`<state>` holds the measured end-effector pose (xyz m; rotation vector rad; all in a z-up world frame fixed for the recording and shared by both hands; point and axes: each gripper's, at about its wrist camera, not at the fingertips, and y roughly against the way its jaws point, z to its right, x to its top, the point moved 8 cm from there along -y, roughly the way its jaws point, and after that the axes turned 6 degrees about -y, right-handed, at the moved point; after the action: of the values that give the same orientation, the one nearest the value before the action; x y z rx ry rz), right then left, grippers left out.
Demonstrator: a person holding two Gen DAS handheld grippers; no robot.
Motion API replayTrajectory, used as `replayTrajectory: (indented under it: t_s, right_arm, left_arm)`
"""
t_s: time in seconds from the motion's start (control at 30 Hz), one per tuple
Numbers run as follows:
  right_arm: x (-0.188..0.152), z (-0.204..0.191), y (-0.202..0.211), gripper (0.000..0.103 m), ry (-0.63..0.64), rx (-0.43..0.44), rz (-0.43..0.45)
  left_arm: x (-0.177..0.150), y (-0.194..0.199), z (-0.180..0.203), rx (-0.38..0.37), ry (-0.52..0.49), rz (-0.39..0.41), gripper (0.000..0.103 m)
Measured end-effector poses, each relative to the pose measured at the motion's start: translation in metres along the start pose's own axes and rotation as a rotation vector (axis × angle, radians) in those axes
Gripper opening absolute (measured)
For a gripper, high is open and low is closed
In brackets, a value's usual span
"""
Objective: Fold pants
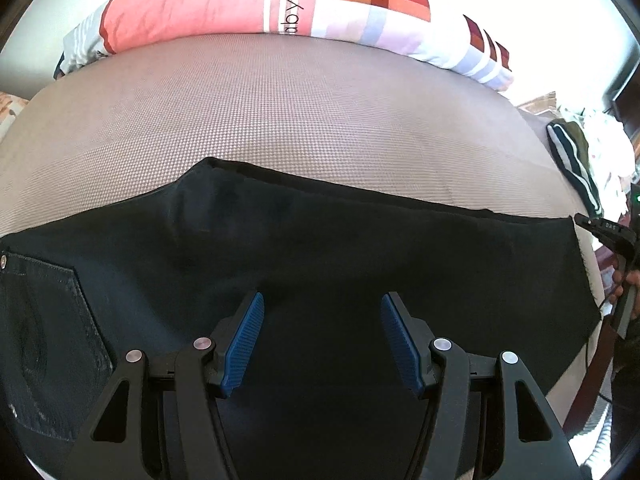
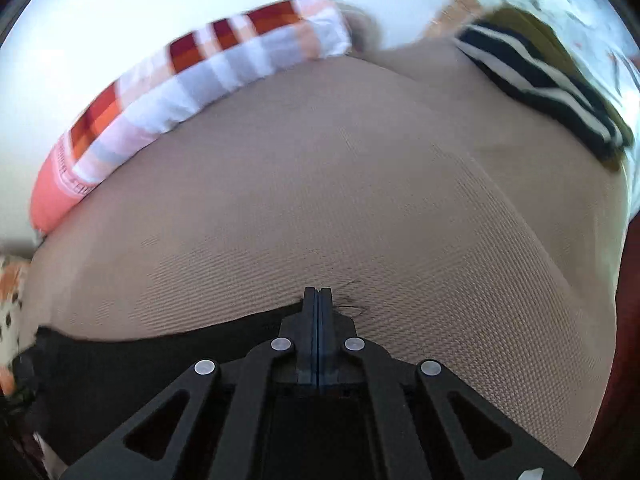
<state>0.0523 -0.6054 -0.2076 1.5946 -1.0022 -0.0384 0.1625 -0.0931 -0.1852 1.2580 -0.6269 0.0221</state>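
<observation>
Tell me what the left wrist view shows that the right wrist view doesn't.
Left wrist only: the open left gripper with blue ribbed fingers over the black denim pants, a stitched back pocket, and the right gripper at the pant-leg end.

Right wrist only: the right gripper, fingers pressed together at the pants' edge; whether cloth is pinched is unclear.

Both: the taupe woven mattress, the pink-and-checked pillow and a navy-and-white striped garment.
</observation>
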Motion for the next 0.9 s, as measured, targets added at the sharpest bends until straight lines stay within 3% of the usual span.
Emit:
replayTrajectory:
  t_s: [0.03,0.1,0.23,0.33,0.57,0.73,0.9]
  right_arm:
    - [0.001,0.004,-0.001,0.007,-0.03,0.008,-0.009]
    - [0.003,0.014,0.004,0.006,-0.102,0.046,-0.016]
    - [0.0,0.027,0.032,0.013,-0.133,0.037,-0.003]
    - [-0.019,0.035,0.06,0.025,-0.141,0.034,-0.013]
    - [-0.088,0.037,0.08,0.026,-0.127,0.034,-0.111]
    - [-0.101,-0.015,0.068,0.026,-0.023,0.099,-0.152]
    - [-0.098,-0.117,0.043,0.026,0.171,0.231,-0.218]
  left_arm:
    - [0.0,-0.001,-0.001,0.002,-0.001,0.0,0.062]
    - [0.0,-0.003,-0.003,0.01,-0.01,-0.001,0.062]
    - [0.003,-0.007,-0.005,0.02,-0.029,0.01,0.062]
    - [0.003,-0.008,-0.004,0.02,-0.039,0.014,0.062]
    - [0.005,0.005,-0.007,-0.016,-0.012,0.04,0.062]
    - [0.01,0.029,-0.016,0.027,-0.039,0.098,0.062]
    - [0.008,0.049,-0.046,0.077,-0.027,0.134,0.062]
